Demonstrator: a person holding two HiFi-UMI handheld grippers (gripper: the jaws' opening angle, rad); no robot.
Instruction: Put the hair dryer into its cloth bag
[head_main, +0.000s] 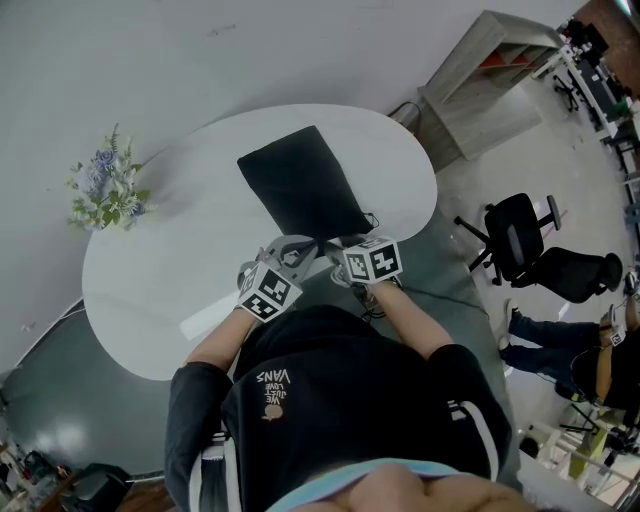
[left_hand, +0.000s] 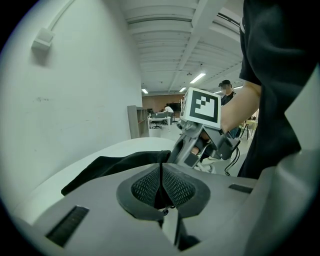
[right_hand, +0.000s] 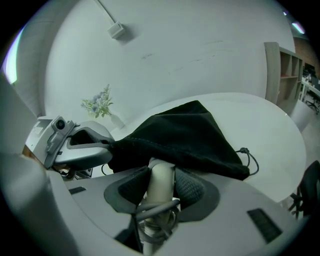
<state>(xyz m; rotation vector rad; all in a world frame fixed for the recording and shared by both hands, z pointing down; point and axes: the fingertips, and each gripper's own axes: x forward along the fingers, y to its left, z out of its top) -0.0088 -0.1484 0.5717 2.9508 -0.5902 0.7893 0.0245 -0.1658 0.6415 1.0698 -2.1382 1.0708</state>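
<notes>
The left gripper (left_hand: 161, 172) is pinching the rim of the black cloth bag (right_hand: 185, 135), jaws pressed together, and the right gripper (right_hand: 162, 194) is clamping the pale handle of the hair dryer (right_hand: 161, 172), whose head is hiding inside the bag's mouth on the white table (head_main: 150, 270). The dryer is looking rigid, smooth and probably head-heavy, so the handle seems the good hold; the bag is looking soft, matte and limp.

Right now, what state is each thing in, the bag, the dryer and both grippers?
cloth bag: lying on the table, mouth edge lifted.
hair dryer: handle gripped, far end hidden under the bag.
left gripper: shut on the bag's edge.
right gripper: shut on the dryer's handle.
</notes>
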